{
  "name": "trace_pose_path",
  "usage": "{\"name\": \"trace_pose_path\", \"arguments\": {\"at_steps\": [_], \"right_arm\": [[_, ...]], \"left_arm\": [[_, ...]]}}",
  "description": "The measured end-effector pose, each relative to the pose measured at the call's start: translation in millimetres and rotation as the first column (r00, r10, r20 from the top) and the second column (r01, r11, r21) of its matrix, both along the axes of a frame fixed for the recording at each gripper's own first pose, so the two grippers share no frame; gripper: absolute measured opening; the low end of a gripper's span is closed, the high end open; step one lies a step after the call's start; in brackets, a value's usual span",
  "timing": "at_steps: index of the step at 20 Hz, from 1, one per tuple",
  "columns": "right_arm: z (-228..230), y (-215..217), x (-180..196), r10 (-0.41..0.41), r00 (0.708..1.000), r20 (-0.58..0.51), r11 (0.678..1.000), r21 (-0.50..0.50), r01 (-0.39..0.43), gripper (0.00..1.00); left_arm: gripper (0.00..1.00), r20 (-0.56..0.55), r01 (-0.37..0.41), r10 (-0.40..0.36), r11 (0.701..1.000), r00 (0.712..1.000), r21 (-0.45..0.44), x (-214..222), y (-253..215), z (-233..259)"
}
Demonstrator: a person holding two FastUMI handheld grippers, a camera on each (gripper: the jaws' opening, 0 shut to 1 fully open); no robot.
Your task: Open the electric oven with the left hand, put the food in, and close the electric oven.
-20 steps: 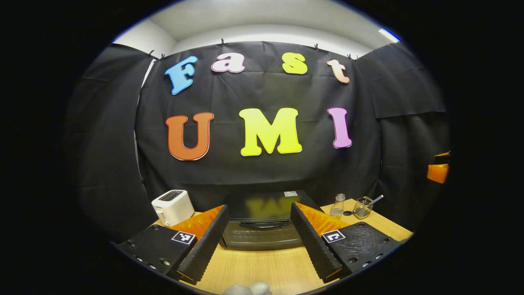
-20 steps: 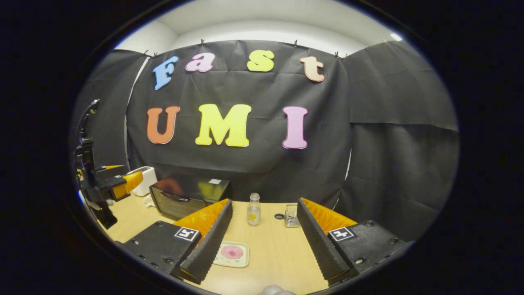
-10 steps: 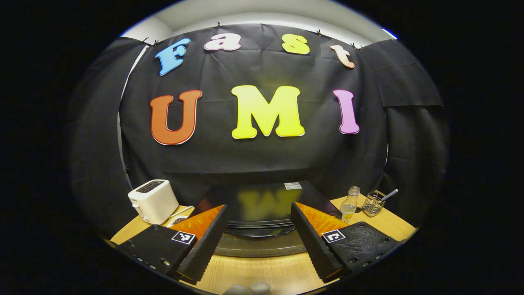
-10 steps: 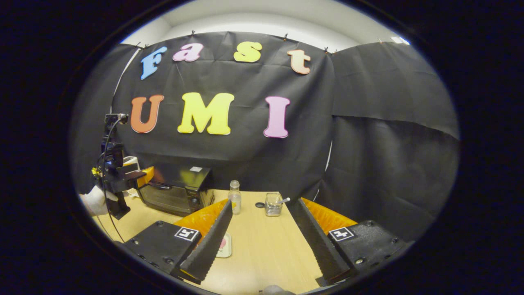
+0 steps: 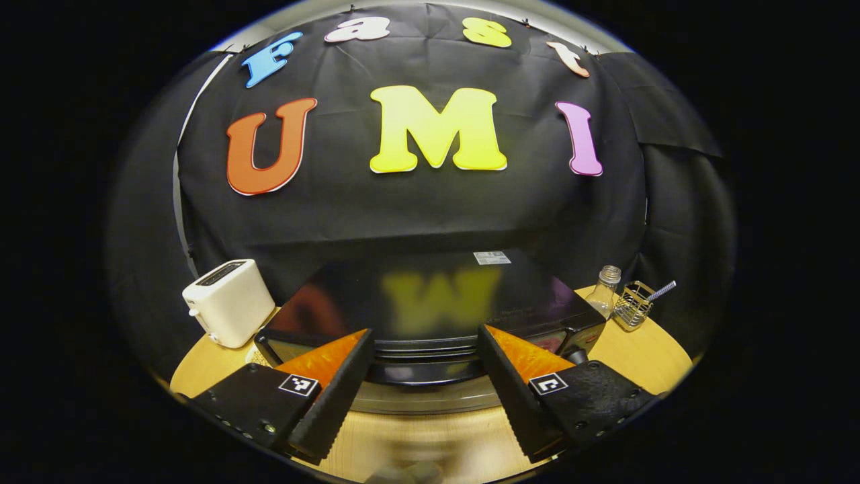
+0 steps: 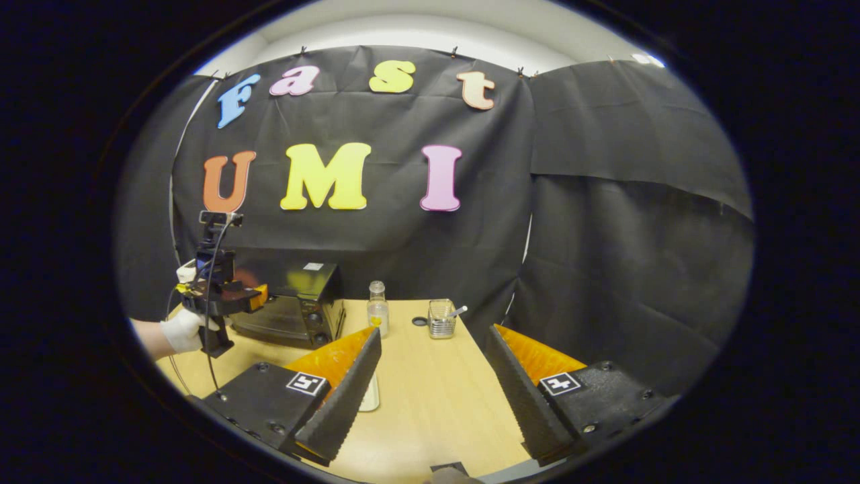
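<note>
On the left of the table (image 5: 625, 349) a toaster (image 5: 228, 301) is seen, and just beside it the oven (image 5: 430, 302) is set with its door shut and its handle (image 5: 420, 373) facing forward. The left gripper (image 5: 423, 386) is held wide open and empty, squarely before that handle, a fingertip to each side of it, probably so it can be clamped. Further right, the right gripper (image 6: 430, 393) is also held wide and empty above the table, with the plate (image 6: 369, 400) of food partly hidden behind its left finger.
</note>
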State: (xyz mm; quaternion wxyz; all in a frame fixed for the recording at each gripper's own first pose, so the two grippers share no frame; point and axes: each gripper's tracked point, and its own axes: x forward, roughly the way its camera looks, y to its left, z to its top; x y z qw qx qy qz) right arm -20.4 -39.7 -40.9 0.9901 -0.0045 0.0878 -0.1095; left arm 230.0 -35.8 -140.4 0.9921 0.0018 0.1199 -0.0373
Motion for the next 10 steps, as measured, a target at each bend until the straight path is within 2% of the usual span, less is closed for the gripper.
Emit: {"name": "trace_pose_path", "arguments": {"at_steps": [1, 10], "right_arm": [[-1, 2, 0, 0.003, 1.0, 0.0, 1.0, 0.002, -0.003, 0.98], [-3, 14, -1, 0.045, 0.999, -0.007, 0.999, 0.017, -0.045, 1.0]], "left_arm": [[0.96, -0.015, 0.0, 0.0, 1.0, 1.0, -0.011, -3, 0, -3], [0.98, -0.031, 0.001, -0.002, 1.0, 1.0, -0.014, -26, 1, -7]]}}
